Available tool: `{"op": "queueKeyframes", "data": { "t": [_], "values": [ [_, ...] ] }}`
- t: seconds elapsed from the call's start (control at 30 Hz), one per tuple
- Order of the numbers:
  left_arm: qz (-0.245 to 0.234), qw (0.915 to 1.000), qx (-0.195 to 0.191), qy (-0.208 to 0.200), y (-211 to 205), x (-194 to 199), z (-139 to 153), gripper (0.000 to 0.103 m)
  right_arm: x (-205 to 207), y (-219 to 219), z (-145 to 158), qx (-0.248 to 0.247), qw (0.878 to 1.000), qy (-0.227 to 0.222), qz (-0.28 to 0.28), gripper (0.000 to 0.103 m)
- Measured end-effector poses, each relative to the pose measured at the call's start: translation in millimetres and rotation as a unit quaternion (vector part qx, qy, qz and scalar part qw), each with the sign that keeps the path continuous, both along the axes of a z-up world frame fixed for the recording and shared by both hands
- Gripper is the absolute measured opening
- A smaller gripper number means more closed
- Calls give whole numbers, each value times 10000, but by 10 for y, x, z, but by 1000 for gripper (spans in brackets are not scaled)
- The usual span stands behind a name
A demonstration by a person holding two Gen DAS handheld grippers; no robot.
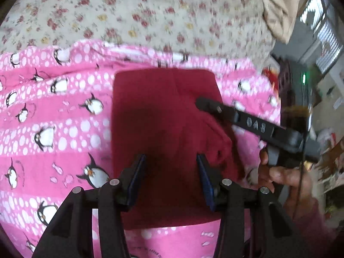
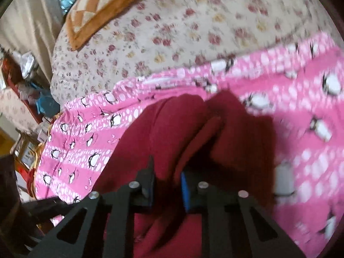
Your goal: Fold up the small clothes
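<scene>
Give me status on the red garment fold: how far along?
Partly done: the dark red garment lies as a neat rectangle on the pink penguin blanket. In hand: the right gripper pinches a raised fold of it; the left gripper hovers above, jaws open. Left: lay that fold flat.

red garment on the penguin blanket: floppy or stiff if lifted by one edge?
Likely floppy: the red garment bunches into soft folds by the right gripper. Probably light, thin knit. It may drag on the penguin blanket rather than slide, cloth on cloth.
</scene>
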State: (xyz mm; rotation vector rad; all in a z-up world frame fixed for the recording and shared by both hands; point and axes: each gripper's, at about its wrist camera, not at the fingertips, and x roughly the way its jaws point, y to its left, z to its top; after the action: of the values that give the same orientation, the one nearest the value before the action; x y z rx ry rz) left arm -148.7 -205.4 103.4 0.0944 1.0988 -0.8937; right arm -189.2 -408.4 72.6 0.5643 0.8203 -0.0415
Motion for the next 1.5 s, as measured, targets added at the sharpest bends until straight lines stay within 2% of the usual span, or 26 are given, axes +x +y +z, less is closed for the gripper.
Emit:
{"op": "queueKeyframes", "data": {
  "t": [0.1, 0.23, 0.33, 0.4, 0.5, 0.57, 0.63, 0.73, 0.8, 0.93, 1.0, 1.03, 1.17, 1.27, 1.4, 1.5],
  "values": [
    [239, 9995, -209, 41, -1, 135, 53, 31, -26, -140, 109, -213, 9998, 1, -35, 18],
    [350, 9993, 96, -28, -162, 189, -109, 31, -65, -348, 154, -469, 9984, 102, -308, 17],
    [215, 9992, 342, 81, -321, 139, -350, 31, -81, -539, -30, -192, 9985, 264, -448, 17],
    [209, 9973, 649, -270, -426, 62, -460, 31, -15, -532, -189, -206, 9979, 428, -443, 17],
    [223, 9950, 776, -591, -486, -34, -476, 32, -70, -595, -291, 31, 9979, 371, -539, 20],
    [212, 9950, 769, -594, -471, -44, -469, 32, -161, -643, -236, 368, 9965, 348, -671, 34],
    [247, 9959, 696, -524, -434, -28, -471, 32, -281, -631, -125, 519, 9956, 257, -732, 42],
    [271, 9962, 646, -511, -395, -50, -468, 32, -443, -486, 60, 610, 9965, 42, -568, 51],
    [295, 9963, 624, -508, -376, -82, -443, 32, -475, -377, 110, 521, 9975, 165, -451, 56],
    [330, 9977, 439, -393, -304, -160, -377, 32, -412, -213, -1, 576, 9971, 453, -203, 56],
    [250, 9980, 432, -377, -288, -201, -371, 32, -415, -153, -39, 207, 9978, 606, -180, 35],
    [185, 9980, 467, -388, -283, -226, -378, 32, -446, -138, -29, -6, 9979, 633, -166, 18],
    [65, 9976, 595, -343, -277, -292, -498, 32, -713, -163, -66, -264, 9974, 606, -277, 16],
    [68, 9964, 695, -474, -302, -344, -543, 32, -724, -131, -179, -413, 9962, 704, -286, 16],
    [110, 9967, 680, -421, -262, -332, -517, 32, -833, -135, 70, -247, 9976, 499, -401, 20],
    [187, 9971, 641, -365, -248, -321, -540, 32, -924, 4, 242, -259, 9988, 347, -246, 38]
  ]
}}
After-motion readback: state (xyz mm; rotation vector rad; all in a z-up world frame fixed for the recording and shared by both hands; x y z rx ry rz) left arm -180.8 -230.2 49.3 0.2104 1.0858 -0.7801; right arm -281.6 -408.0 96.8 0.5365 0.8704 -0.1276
